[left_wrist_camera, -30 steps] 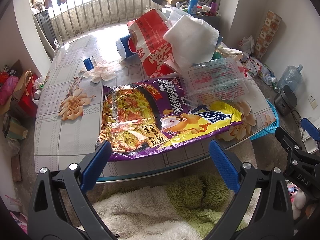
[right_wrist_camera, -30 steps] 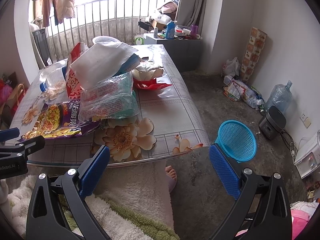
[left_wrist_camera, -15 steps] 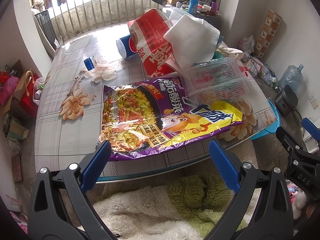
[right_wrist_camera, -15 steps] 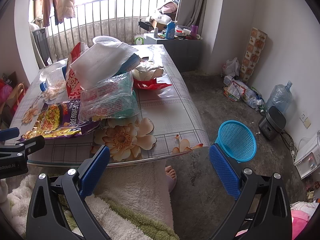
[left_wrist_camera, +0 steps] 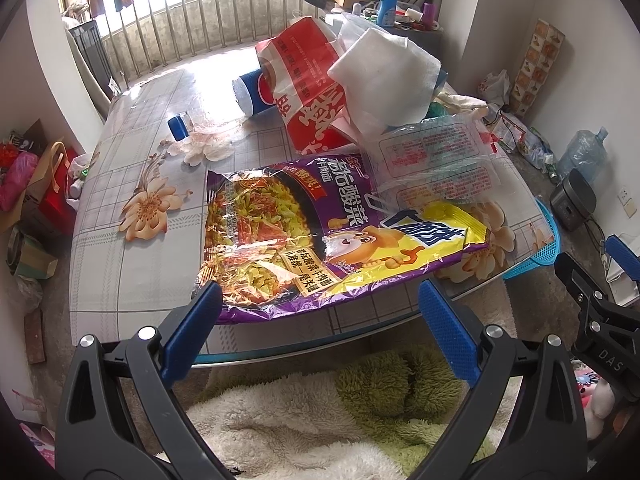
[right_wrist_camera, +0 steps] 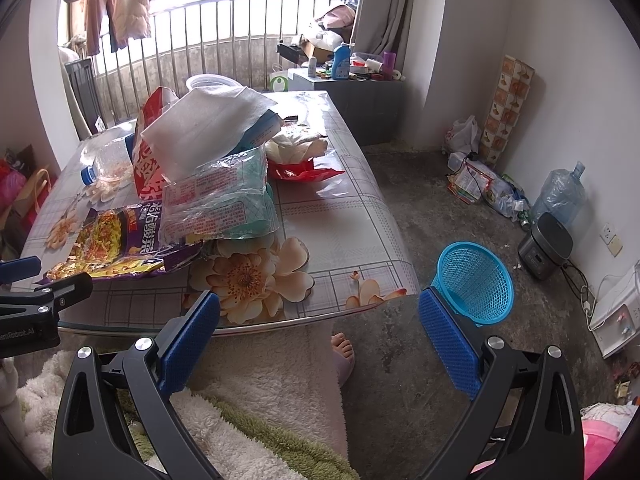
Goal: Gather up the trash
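trash is heaped on a floral-print table point(left_wrist_camera: 120, 264), none of it collected yet. nearest the front edge lies a flat purple noodle wrapper point(left_wrist_camera: 304, 236), its corner overhanging slightly. behind it, touching, sit a clear printed plastic bag point(left_wrist_camera: 436, 160), a red and white bag point(left_wrist_camera: 308, 92), a white sheet of wrapping point(left_wrist_camera: 384, 76) and a blue can point(left_wrist_camera: 252, 92) on its side. almost nothing has changed over the last second: the piles lie as they did and both tools have barely shifted, so the collecting has not begun. the left gripper point(left_wrist_camera: 320, 320) hovers just short of the purple wrapper, fingers spread wide and holding nothing. the right gripper point(right_wrist_camera: 318, 328) is also wide and unloaded, off the table's corner. a blue mesh basket point(right_wrist_camera: 476, 280) waits on the floor beside the table, the likely bin.
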### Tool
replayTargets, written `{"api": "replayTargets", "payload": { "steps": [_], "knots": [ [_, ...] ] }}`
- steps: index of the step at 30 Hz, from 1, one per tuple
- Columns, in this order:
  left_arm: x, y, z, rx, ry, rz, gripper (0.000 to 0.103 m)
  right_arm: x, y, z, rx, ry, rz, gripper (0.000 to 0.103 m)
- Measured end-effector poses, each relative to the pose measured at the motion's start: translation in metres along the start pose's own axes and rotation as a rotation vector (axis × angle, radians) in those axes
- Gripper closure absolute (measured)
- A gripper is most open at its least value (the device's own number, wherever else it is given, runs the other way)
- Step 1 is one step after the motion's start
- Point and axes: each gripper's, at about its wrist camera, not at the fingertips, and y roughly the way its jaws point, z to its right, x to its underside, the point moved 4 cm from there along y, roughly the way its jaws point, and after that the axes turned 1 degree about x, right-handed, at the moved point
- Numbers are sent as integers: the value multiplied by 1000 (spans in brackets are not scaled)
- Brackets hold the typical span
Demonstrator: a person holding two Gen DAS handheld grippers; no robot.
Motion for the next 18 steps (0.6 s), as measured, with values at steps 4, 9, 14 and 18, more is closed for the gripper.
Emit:
{"api": "replayTargets", "payload": {
  "steps": [4,9,14,18],
  "knots": [
    [0,0,-1,4,1,3,9,-2,-1,0,-3,0,4,6],
    [-5,-5,-1,39,-3,40,9,-6,-4,-1,-16,9,25,6],
    [-14,-16,-12,98,-29,140,9,-16,-11,-1,-53,28,75,6],
    [-26,-27,-29,138,-59,228,9,-25,-11,0,-80,44,115,6]
  ]
}}
